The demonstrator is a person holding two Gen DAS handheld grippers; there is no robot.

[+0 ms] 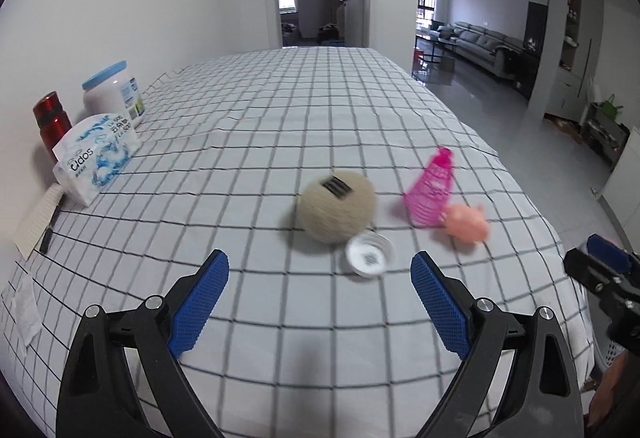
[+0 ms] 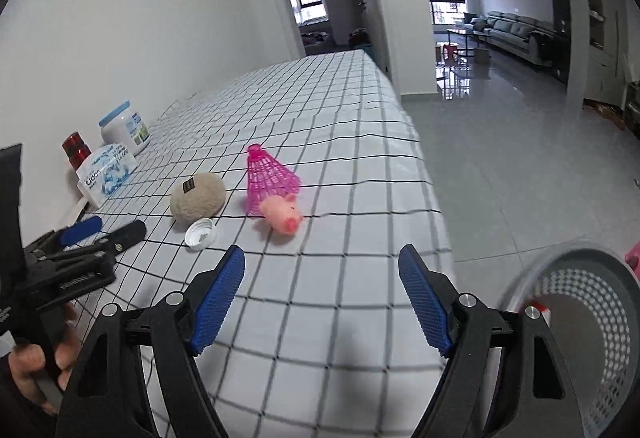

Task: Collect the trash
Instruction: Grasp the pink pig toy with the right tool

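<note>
On the checked tablecloth (image 1: pixel 280 118) lie a beige fuzzy ball (image 1: pixel 338 206) with a black label, a white bottle cap (image 1: pixel 370 253), a pink plastic shuttlecock (image 1: pixel 432 188) and a pink toy pig (image 1: pixel 466 224). My left gripper (image 1: pixel 320 278) hovers open just short of the cap, nothing between its blue pads. My right gripper (image 2: pixel 322 272) is open over the table's near edge, the pig (image 2: pixel 282 214), shuttlecock (image 2: pixel 268 178), cap (image 2: pixel 201 234) and ball (image 2: pixel 197 198) ahead and left of it. The left gripper (image 2: pixel 100 230) shows at that view's left, held by a hand (image 2: pixel 60 354).
A grey perforated basket (image 2: pixel 580 318) stands beside the table at the lower right. Against the wall sit a tissue pack (image 1: pixel 94 158), a white jar with a blue lid (image 1: pixel 114 94), a red bottle (image 1: pixel 52 120), a notepad (image 1: pixel 36 220) and a pen (image 1: pixel 50 232). Tiled floor (image 2: pixel 520 158) lies to the right.
</note>
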